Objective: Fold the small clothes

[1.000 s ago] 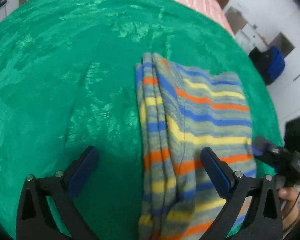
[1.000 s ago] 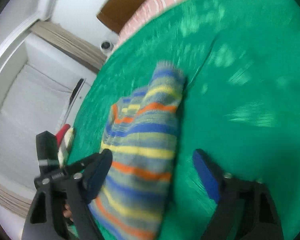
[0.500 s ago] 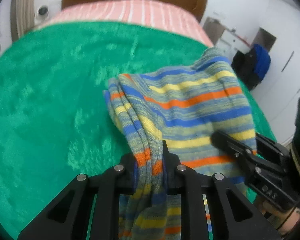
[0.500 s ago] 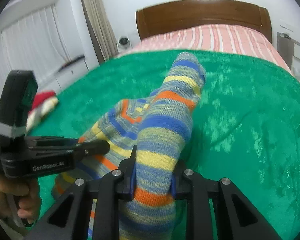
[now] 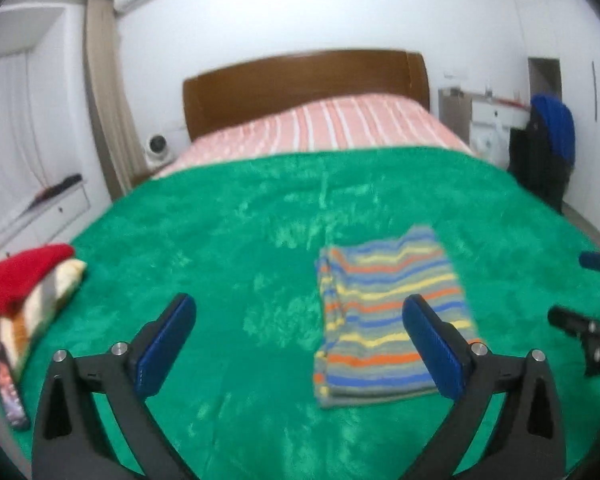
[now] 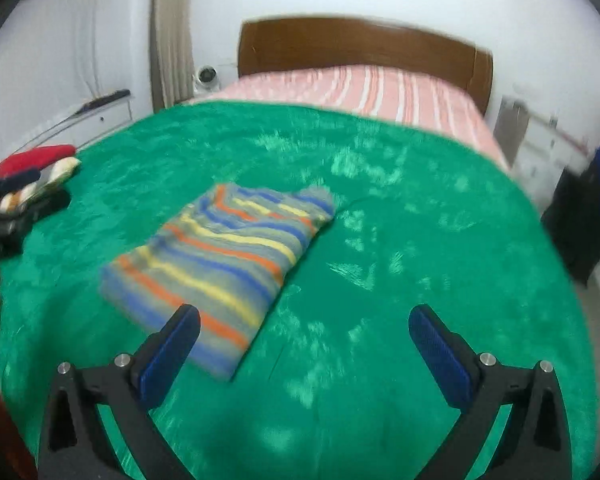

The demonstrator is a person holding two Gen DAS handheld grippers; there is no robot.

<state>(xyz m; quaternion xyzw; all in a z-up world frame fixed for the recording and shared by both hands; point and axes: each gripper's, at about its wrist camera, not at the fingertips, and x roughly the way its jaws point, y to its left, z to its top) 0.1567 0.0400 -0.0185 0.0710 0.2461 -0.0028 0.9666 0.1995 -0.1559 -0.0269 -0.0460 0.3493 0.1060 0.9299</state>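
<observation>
1. Now that the striped top (image 5: 392,316) lies folded flat on the green blanket (image 5: 220,240), this fold looks done to you.
2. Your left gripper (image 5: 300,344) is spreading its jaws wide, and nothing is between them. The top sits just past its right finger.
3. Your right gripper (image 6: 304,348) is spreading its jaws wide too, and it holds nothing. The top (image 6: 220,264) lies ahead and a bit to the left.
4. Off at the left edge of the bed you can see a small pile of clothes (image 5: 24,292), with a red one on top.
5. Your next move is likely to put this top with that pile, or pick a new piece to fold.
6. Either way, come down low and grab the cloth by an edge, so the folds do not fall open.
</observation>
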